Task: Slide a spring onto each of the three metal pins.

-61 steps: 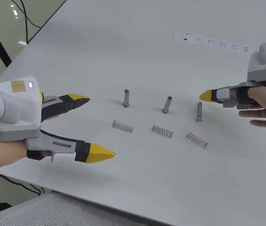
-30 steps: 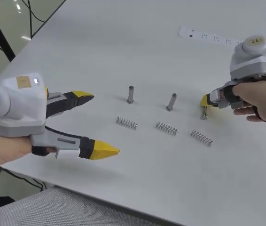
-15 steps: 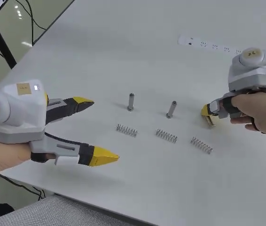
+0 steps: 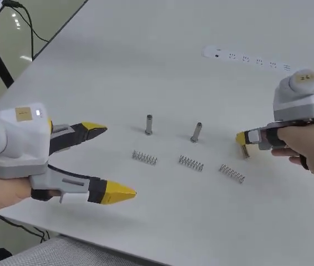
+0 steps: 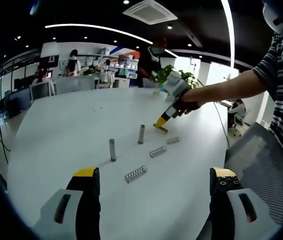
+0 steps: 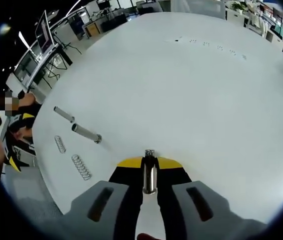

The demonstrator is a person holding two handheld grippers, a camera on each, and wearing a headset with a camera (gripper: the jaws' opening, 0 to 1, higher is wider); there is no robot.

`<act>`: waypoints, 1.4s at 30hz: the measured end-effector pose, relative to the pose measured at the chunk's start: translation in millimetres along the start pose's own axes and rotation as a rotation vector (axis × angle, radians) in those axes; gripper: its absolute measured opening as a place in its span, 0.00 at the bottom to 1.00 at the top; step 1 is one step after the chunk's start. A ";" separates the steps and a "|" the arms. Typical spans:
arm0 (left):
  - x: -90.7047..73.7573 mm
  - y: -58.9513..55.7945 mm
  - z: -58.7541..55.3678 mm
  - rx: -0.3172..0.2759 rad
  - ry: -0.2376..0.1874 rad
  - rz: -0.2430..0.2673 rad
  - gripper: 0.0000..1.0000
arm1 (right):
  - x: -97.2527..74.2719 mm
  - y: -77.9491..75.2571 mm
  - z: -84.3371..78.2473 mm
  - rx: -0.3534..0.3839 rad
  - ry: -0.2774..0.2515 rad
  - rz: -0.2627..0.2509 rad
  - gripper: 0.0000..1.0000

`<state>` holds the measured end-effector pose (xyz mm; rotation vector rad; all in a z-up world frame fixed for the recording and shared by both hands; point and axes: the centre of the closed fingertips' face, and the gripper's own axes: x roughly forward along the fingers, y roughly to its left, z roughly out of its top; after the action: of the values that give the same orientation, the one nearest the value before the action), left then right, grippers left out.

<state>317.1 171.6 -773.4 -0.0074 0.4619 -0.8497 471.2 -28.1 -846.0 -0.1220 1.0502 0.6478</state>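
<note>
The rightmost pin (image 6: 149, 174) — free-standing two seconds ago — is now clamped in the right gripper (image 4: 242, 138); the left gripper (image 4: 112, 160) is held wide open. All three springs (image 4: 191, 163) are left unthreaded, so threading is judged next.

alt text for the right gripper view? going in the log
The right gripper is shut on a metal pin, gripped between its yellow-tipped jaws, with the white table behind it. Toward the view's left edge, two more pins and two springs sit on the table.
</note>
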 end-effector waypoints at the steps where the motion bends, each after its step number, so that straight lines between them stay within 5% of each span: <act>1: 0.6 -0.4 0.6 0.002 0.000 -0.001 0.90 | -1.1 0.1 0.6 0.000 -0.004 0.000 0.10; 27: -0.7 0.7 4.3 0.007 -0.003 -0.003 0.90 | -14.0 4.7 17.9 -0.083 -0.163 0.014 0.10; 42: -1.6 -1.8 3.6 0.013 -0.002 -0.008 0.89 | -18.2 4.4 16.0 -0.108 -0.189 -0.012 0.10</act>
<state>316.3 170.9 -769.2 0.0013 0.4545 -0.8608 475.0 -26.2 -821.8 -0.1577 0.8325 0.6910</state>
